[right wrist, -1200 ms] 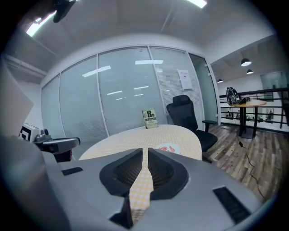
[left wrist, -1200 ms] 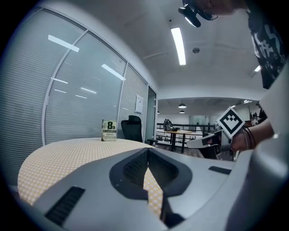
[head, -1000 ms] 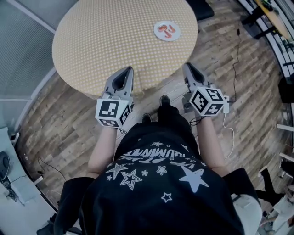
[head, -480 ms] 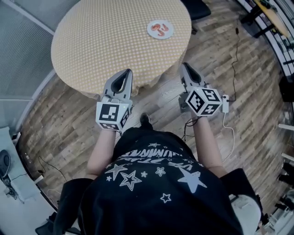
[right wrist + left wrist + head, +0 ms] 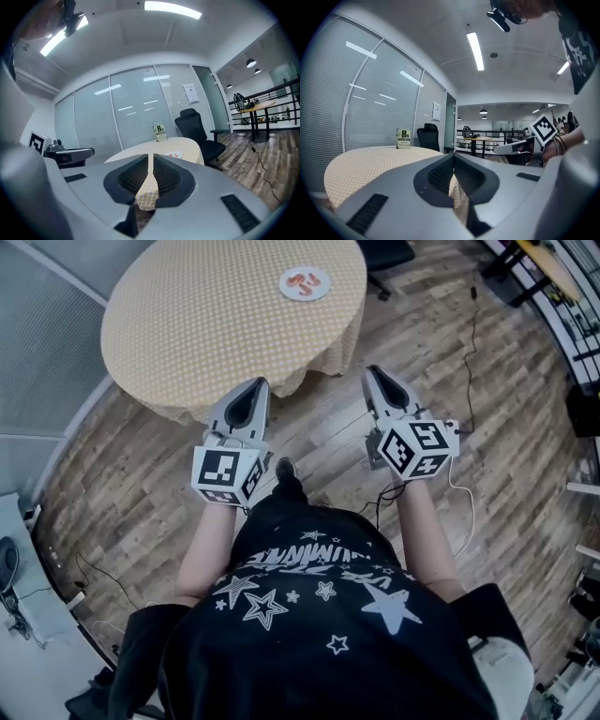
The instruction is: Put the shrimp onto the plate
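Hovering short of table (image 5: pixel 206 324), left gripper (image 5: pixel 253 395) and right gripper (image 5: pixel 380 382) pinched closed, empty, shrimp (image 5: pixel 302 281) on plate (image 5: pixel 306 296), card (image 5: pixel 160 132) marked "8".

The right hand-held gripper (image 5: pixel 151 158) has its jaws closed tip to tip with nothing between them. At 12 o'clock, the worktop (image 5: pixel 164 144) carries the plate (image 5: pixel 174 154) with shrimp (image 5: pixel 177 155). An office chair (image 5: pixel 194 129) stands at 2 o'clock.

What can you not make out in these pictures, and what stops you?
Shrimp on the plate: head view, too small to count.
Table: head view, far side cut off by the top edge.
Card on the table: left gripper view, small print too tiny to read.
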`<state>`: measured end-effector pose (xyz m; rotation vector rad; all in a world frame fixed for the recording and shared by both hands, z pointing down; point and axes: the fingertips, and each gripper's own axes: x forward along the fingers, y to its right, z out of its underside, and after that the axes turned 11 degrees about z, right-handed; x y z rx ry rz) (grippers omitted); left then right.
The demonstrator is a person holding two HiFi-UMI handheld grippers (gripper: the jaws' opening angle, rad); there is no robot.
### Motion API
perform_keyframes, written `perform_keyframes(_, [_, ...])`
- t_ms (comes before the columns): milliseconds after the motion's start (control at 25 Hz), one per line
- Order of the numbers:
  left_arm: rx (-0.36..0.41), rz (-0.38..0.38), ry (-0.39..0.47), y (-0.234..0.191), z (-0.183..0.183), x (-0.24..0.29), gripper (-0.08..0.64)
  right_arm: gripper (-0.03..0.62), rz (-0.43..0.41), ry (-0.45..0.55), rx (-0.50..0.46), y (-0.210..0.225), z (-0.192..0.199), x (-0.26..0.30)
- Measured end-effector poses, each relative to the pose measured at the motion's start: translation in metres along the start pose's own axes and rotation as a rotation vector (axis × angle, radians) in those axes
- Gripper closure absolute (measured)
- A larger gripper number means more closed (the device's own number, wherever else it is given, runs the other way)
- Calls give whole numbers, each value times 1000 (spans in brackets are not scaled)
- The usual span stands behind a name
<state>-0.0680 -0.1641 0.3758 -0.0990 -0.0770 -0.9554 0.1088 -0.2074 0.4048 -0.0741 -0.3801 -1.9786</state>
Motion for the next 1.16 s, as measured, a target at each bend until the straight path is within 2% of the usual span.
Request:
perform_keyframes(840, [-14, -44, 69, 103, 2, -71, 552, 545, -57, -1, -61, -12, 22, -119])
perform_keyframes(1160, [-16, -54, 93, 129, 0, -96, 552, 545, -82, -7, -72, -22, 32, -145])
